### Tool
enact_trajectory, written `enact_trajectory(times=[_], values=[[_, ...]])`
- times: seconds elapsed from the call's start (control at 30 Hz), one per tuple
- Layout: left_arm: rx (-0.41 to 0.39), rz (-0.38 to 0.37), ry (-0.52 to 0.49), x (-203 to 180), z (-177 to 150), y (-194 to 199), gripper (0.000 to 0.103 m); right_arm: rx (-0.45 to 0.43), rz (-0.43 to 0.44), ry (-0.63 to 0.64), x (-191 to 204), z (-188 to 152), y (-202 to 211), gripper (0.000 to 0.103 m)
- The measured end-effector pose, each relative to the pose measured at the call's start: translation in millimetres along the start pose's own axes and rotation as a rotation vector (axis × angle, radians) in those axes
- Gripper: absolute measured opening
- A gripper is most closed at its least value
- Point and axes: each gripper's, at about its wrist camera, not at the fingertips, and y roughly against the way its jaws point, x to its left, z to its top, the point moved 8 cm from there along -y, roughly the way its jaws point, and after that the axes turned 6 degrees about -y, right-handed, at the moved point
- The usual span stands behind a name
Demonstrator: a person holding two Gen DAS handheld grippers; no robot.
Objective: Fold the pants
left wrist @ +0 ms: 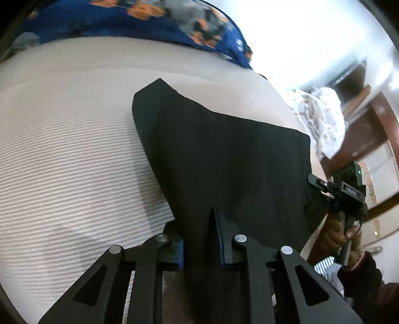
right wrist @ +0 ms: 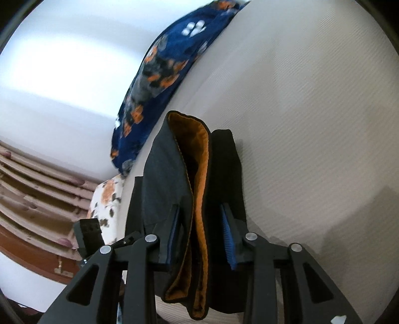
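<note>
Left wrist view: the left tool (left wrist: 200, 239), at lower centre, is clenched on the near edge of the black pants (left wrist: 224, 154), which spread from the centre toward the right over the ribbed beige bed (left wrist: 62, 154). At right, the right tool (left wrist: 324, 185) grips the cloth's far edge. A blue patterned blanket (left wrist: 129, 22) lies along the top.

Right wrist view: the right tool (right wrist: 202, 224), lower centre, is clamped on a bunched fold of the pants (right wrist: 164, 169), their orange lining (right wrist: 199, 154) exposed. The blanket (right wrist: 159, 69) runs diagonally at upper centre.

Risk, as a judgement: the bunched layers may slip unevenly from the right tool, leaving the fold skewed or lining outward
</note>
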Motion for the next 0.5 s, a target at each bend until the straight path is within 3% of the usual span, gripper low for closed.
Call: enact_trajectory(times=[0.17,0.27,0.37,0.5], values=[[-0.04,0.063,0.062,42.9,-17.2,30.8,0.019,0.093,0.038,0.036,30.5,-19.0,-45.4,0.031],[-0.058,0.081,0.057,48.7,-24.0,35.5,0.019,0.108,0.015,0.071,43.2,-24.0,-57.6,0.03],[-0.067,0.121,0.019,42.5,-25.0,34.3,0.02,0.066,-0.016,0.076,47.4,-19.3,-43.7,0.03],[-0.07,0.168,-0.041,37.4,-24.4,36.3,0.023,0.016,0.044,0.042,57.2,-17.0,-2.9,0.03]])
